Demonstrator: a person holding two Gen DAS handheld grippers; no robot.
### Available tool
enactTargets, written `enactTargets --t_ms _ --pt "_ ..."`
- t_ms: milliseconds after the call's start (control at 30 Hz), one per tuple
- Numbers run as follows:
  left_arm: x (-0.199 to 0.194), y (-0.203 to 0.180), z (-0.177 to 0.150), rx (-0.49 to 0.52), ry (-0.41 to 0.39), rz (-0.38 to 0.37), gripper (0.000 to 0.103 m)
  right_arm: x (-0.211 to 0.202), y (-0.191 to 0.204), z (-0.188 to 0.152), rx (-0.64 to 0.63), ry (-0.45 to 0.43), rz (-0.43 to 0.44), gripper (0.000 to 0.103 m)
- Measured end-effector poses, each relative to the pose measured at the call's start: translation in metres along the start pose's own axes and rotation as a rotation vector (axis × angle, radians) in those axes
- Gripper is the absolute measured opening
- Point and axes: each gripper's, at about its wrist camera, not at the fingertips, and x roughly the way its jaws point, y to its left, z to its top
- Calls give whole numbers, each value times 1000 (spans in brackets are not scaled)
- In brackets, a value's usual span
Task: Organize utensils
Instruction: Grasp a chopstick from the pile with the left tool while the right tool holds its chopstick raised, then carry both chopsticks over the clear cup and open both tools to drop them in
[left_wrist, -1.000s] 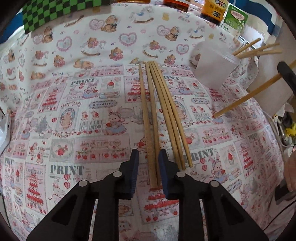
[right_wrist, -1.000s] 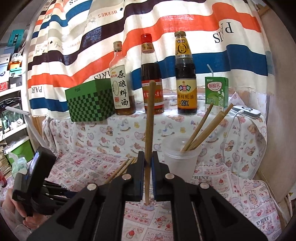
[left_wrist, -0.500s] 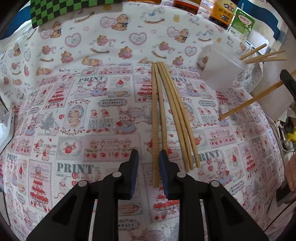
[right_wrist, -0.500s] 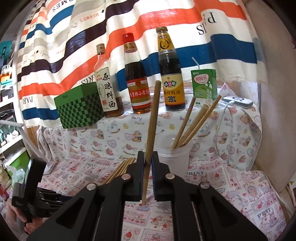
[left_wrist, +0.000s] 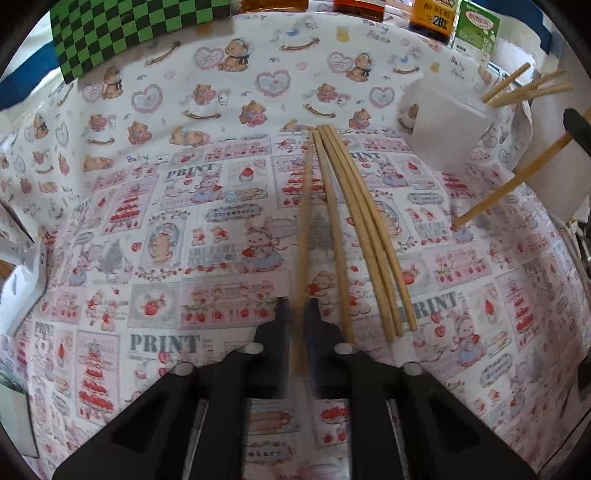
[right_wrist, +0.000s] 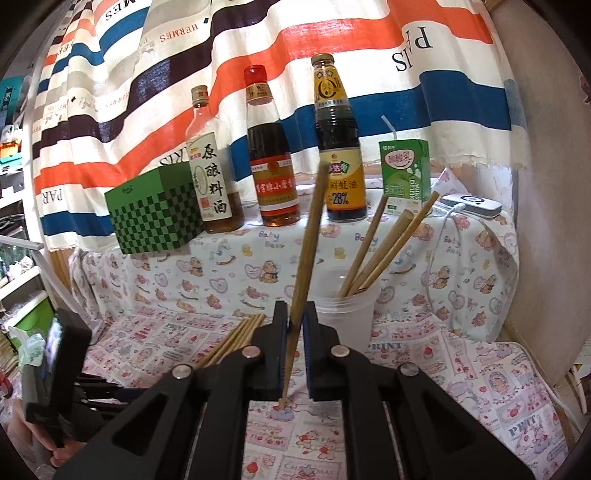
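Several wooden chopsticks (left_wrist: 364, 229) lie side by side on the patterned tablecloth. My left gripper (left_wrist: 298, 314) is shut on the leftmost chopstick (left_wrist: 303, 229) near its close end. My right gripper (right_wrist: 294, 325) is shut on another chopstick (right_wrist: 308, 243), held upright and leaning right, its lower tip close to the cloth; it also shows in the left wrist view (left_wrist: 513, 181). A translucent plastic cup (right_wrist: 345, 302) just right of it holds three chopsticks (right_wrist: 384, 251). The cup also shows in the left wrist view (left_wrist: 447, 125).
On the raised ledge behind stand a green checkered box (right_wrist: 155, 210), three sauce bottles (right_wrist: 271, 155) and a green drink carton (right_wrist: 404, 171). A white device with a cable (right_wrist: 472, 203) lies at the right. A striped curtain hangs behind.
My left gripper has moved left along the row and closed on the leftmost chopstick. My right gripper has tilted its chopstick to the right, nearer the cup.
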Motion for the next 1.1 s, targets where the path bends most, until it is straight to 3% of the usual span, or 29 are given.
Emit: enactTargets --t_ms 100,333,433,600,867,1000,1100 --pt "-10 -3 1 -10 -67 12 6 0 -2 1 14 6 2 7" --pt "-62 1 -1 -80 -365 -36 6 -1 -5 1 30 1 -7 7" --pt "-78 3 -2 -79 -447 -89 6 -3 -6 2 38 -6 -7 7" --pt "-99 2 -5 -76 -576 -82 6 -5 -11 4 66 -11 -5 7" --pt "-107 2 -11 -54 -624 -110 6 3 -10 3 51 19 20 7" --pt "-125 7 -21 -84 -732 -105 6 10 -7 -1 37 39 11 7" --pt "-138 13 -27 -85 -793 -142 6 10 -7 -2 33 28 -10 7"
